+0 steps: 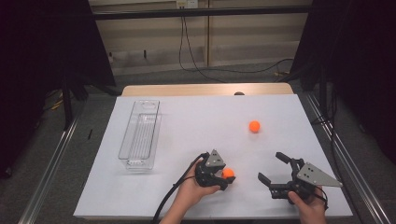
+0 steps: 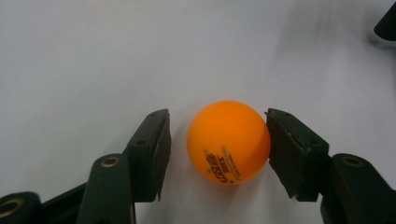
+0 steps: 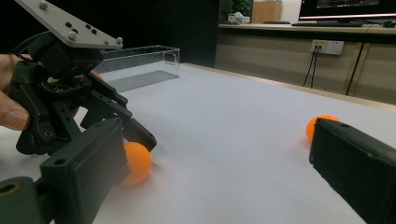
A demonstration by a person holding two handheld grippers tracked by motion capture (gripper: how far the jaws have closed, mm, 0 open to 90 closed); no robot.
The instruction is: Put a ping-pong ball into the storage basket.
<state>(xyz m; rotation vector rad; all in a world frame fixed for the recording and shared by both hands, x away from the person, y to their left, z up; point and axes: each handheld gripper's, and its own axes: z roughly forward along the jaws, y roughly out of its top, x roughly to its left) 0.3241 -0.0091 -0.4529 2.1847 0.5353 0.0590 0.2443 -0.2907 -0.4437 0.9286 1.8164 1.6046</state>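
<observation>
Overhead, white table point(image 1: 196, 116), grey floor; left tool point(image 1: 223, 176) straddles a ball point(image 1: 228, 173) unclamped, right tool point(image 1: 271, 169) spread.

1. Left gripper point(image 1: 223, 178): black body, linkage arms, grey three-cornered plate on top with dark screws and small holes. Black cable trails off its rear.
2. Left gripper's fingers point(image 2: 150, 154): flat, black, rectangular pads; brass-coloured pivot pins at the joints, small holes in the pad edges.
3. Right gripper point(image 1: 271, 166): same build, black with a grey triangular plate carrying several dark screws.
4. Right gripper's fingers point(image 3: 88, 172): matte black blocks, one small hole near each top edge.
5. Left hand point(image 1: 194, 191) and right hand point(image 1: 309, 205): bare, forearms likewise, no gloves.
</observation>
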